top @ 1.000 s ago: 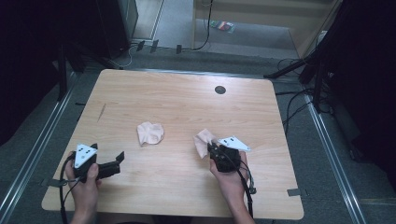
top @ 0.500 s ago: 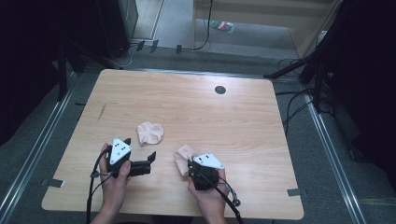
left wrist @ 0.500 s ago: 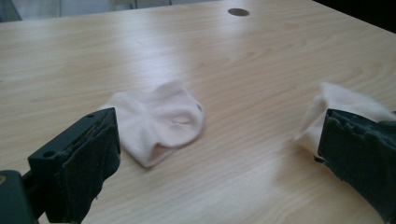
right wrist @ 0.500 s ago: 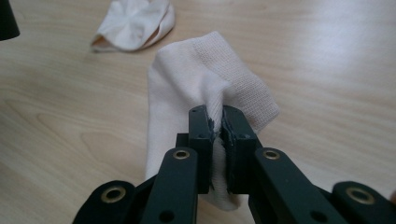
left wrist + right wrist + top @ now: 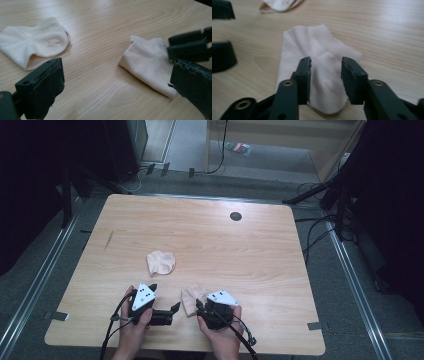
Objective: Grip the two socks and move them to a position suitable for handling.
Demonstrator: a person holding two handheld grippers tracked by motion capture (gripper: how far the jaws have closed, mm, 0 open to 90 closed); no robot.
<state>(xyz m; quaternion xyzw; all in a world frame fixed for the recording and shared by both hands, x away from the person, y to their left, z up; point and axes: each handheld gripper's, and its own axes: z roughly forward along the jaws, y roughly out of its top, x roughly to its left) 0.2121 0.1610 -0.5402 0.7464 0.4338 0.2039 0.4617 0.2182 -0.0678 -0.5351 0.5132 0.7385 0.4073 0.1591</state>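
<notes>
A pale pink sock (image 5: 191, 298) (image 5: 317, 57) lies flat on the wooden table (image 5: 260, 260) near its front edge. My right gripper (image 5: 198, 305) (image 5: 325, 67) stands over its near end. Its jaws have just been opening, and the sock lies between them with the pads clear of it. My left gripper (image 5: 165, 297) (image 5: 117, 85) sits just left of this sock, jaws wide open and empty, pointing at it (image 5: 147, 65). A second, crumpled sock (image 5: 161, 262) (image 5: 35, 42) (image 5: 278, 5) rests farther back, left of centre.
A dark round hole (image 5: 235, 216) sits near the table's far edge, and a short dark mark (image 5: 108, 240) on its left side. Metal rails and cables (image 5: 320, 230) run along the floor beside the table.
The right hand brought its sock left and toward the front edge, then its jaws parted and the sock lies on the table. The left hand moved right, toward that sock.
</notes>
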